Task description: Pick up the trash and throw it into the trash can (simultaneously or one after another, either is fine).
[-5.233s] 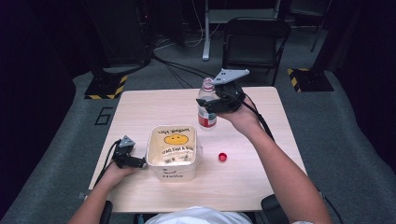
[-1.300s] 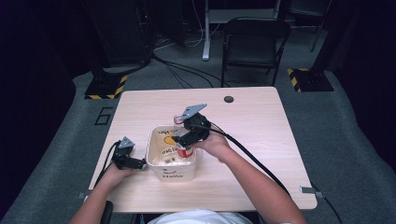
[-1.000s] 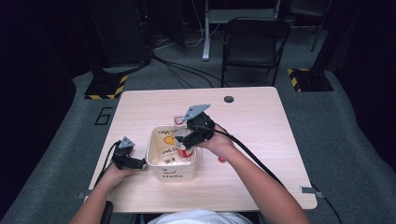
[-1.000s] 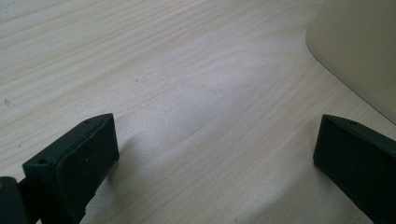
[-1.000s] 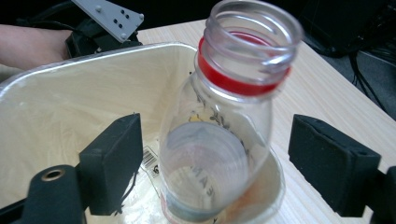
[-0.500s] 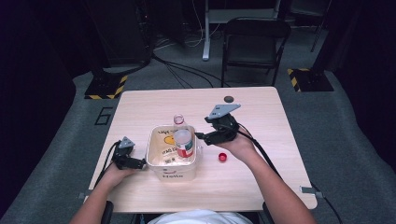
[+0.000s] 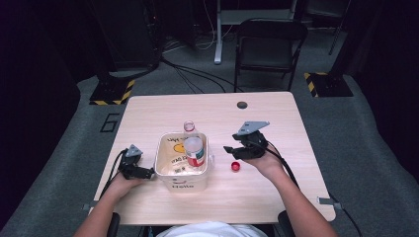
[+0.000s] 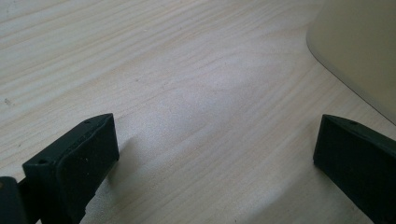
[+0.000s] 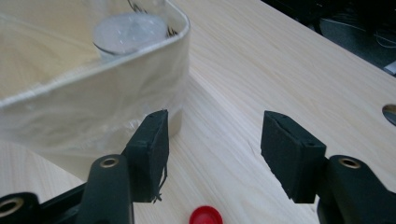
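The bottle [image 7: 193, 148] leans in the right part of the tub [image 7: 181, 183]. The right gripper [image 7: 232, 150], jaws just narrowing around nothing, hovers by the red cap [image 7: 236, 166]; the left gripper [image 7: 149, 172] gapes empty left of the tub

A pale wooden table [image 7: 296, 133] with rounded corners and a dark cable hole [image 7: 241, 104] near its far edge stands on grey carpet. On it sits a cream tub [image 7: 181, 181], towards the front left, and a small red bottle cap [image 7: 236, 166] lies just right of it, apart from the tub.
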Demonstrator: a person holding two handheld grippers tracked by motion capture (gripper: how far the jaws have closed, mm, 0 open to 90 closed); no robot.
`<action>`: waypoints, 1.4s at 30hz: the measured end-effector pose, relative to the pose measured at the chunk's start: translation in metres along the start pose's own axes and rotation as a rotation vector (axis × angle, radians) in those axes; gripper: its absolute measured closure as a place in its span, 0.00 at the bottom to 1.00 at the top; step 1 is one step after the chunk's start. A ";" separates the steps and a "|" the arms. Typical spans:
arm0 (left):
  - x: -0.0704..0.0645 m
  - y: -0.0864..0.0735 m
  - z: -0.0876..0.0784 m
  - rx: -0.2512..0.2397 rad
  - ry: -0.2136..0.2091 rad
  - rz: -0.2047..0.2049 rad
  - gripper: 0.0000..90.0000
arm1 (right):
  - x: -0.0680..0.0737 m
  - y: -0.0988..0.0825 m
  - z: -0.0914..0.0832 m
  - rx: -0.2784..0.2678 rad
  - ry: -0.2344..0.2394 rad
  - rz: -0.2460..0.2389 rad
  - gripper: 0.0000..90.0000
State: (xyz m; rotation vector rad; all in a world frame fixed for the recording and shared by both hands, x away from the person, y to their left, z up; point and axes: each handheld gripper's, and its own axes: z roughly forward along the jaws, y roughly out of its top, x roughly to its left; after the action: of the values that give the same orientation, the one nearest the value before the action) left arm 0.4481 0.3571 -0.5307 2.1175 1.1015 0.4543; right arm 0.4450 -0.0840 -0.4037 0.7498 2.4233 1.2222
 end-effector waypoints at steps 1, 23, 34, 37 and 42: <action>0.000 0.000 0.000 0.000 0.000 -0.001 0.00 | -0.001 -0.005 0.000 0.003 -0.005 0.007 0.47; -0.001 0.001 0.000 0.010 -0.005 0.001 0.00 | -0.017 -0.066 0.027 0.098 0.020 0.009 0.45; -0.001 0.001 0.000 0.010 -0.005 0.001 0.00 | -0.006 -0.070 0.041 0.156 0.070 -0.056 0.49; -0.001 0.001 0.000 0.010 -0.005 0.001 0.00 | -0.010 -0.073 0.045 0.184 0.081 -0.046 0.50; -0.001 0.001 0.000 0.010 -0.005 0.001 0.00 | -0.012 -0.076 0.048 0.208 0.107 -0.035 0.50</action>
State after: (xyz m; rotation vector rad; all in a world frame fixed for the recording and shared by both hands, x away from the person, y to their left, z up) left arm 0.4479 0.3565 -0.5298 2.1273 1.1019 0.4448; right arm 0.4557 -0.0973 -0.4927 0.7111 2.6696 1.0319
